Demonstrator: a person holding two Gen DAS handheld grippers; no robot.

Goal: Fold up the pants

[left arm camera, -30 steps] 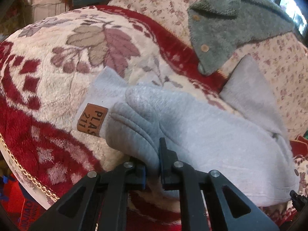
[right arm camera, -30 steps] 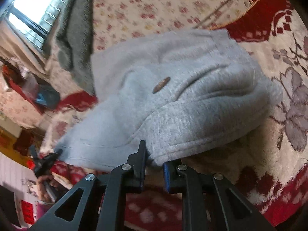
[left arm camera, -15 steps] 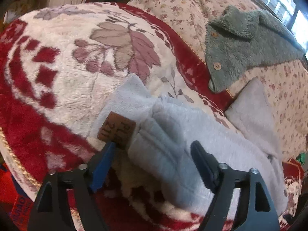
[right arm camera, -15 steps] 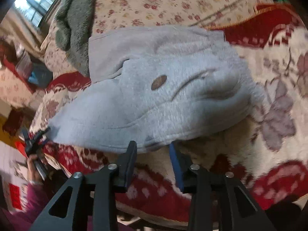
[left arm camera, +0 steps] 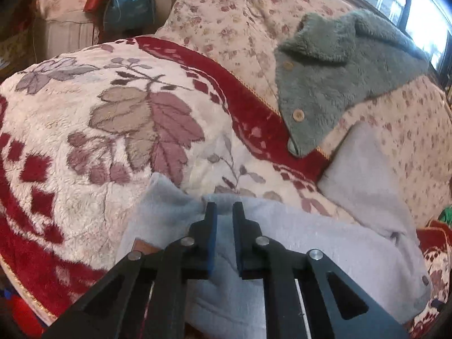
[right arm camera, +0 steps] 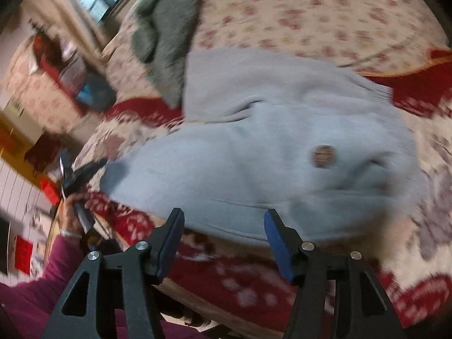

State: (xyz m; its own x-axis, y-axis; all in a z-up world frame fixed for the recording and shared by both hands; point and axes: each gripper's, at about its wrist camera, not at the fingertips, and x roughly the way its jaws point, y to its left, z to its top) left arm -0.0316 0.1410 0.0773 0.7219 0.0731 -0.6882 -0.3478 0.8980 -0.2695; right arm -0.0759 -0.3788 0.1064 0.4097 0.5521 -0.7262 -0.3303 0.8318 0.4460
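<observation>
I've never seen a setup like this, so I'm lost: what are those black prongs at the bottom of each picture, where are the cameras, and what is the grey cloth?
There is no robot here. A person holds a two-finger pincer in each hand, and each pincer has a camera looking along its fingers. One picture comes from the left gripper, the other from the right gripper. The grey cloth is a pair of pants, partly folded on a red and cream flowered blanket. A green fleece garment lies further back. The left jaws are closing over the pants; I cannot tell if they pinch them. The right jaws are opening, holding nothing.
</observation>
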